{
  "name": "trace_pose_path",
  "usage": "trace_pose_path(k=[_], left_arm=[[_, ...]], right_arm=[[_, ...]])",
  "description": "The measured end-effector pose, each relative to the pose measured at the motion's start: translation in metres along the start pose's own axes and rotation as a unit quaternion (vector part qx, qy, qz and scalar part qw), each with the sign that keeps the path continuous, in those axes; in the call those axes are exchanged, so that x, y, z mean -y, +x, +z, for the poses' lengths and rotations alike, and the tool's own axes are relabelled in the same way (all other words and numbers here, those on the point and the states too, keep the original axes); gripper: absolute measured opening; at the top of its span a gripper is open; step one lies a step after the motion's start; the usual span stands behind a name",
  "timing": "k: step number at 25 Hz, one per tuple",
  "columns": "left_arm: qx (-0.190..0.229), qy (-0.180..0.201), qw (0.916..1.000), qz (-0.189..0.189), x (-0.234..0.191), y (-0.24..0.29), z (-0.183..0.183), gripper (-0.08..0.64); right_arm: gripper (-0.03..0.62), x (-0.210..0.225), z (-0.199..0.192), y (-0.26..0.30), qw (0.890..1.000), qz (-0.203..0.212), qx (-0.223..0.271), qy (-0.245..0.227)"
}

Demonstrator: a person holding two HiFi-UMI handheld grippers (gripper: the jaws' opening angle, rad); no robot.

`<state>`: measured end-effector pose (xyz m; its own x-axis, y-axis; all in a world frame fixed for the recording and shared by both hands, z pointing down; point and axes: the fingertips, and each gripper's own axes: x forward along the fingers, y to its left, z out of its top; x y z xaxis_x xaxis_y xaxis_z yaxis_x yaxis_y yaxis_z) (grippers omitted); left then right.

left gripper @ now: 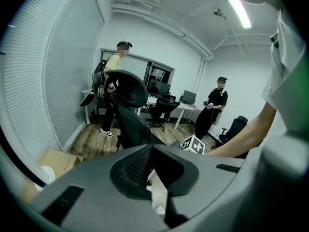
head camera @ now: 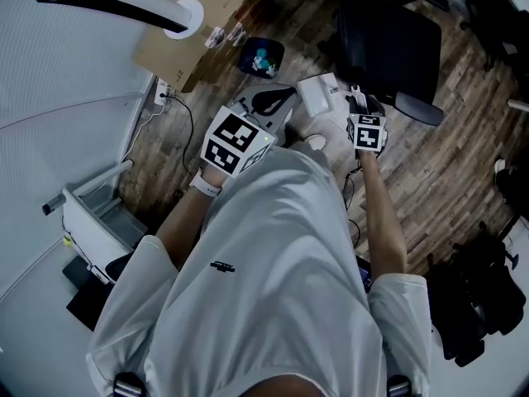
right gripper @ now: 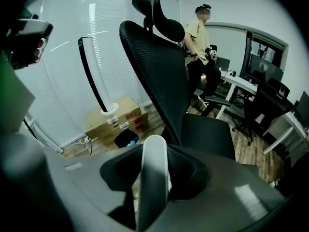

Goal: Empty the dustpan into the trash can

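Observation:
In the head view the dark blue trash can stands on the wood floor beside a cardboard box, with scraps inside it. The white dustpan is low in front of me, just right of the can. In the right gripper view its white handle stands upright between the jaws of my right gripper, which is shut on it; the trash can lies ahead to the left. My left gripper hangs shut beside the pan, and I see nothing held in it. A pale surface shows below its jaws.
A black office chair stands close on the right and fills the right gripper view. The cardboard box and a white tower stand sit by the blinds. Two people stand farther off near desks. A cable runs along the floor.

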<state>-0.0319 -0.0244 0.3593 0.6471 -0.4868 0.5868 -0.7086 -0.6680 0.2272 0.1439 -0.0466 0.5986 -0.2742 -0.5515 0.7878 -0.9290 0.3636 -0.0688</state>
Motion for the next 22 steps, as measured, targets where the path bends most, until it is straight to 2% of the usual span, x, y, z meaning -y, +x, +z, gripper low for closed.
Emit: trace_pose_path(k=[3,10,16,22], left_arm=[[-0.002,0.004,1.0,-0.002,0.002,0.001,0.001,0.006],[-0.005,0.013,0.9998,-0.013,0.01,0.007,-0.001,0.006],[0.002,0.019,0.9996,-0.022,0.011,0.008,0.007,0.006],[0.014,0.023,0.9993,-0.026,0.009,0.005,0.016,0.008]], right_arm=[[0.17,0.002,0.007,-0.005,1.0,-0.004,0.003,0.0],[0.17,-0.007,0.025,-0.027,1.0,0.003,0.016,-0.007],[0.17,-0.014,0.065,-0.065,0.997,0.0,0.076,-0.003],[0.17,-0.022,0.114,-0.117,0.988,0.001,0.152,0.008]])
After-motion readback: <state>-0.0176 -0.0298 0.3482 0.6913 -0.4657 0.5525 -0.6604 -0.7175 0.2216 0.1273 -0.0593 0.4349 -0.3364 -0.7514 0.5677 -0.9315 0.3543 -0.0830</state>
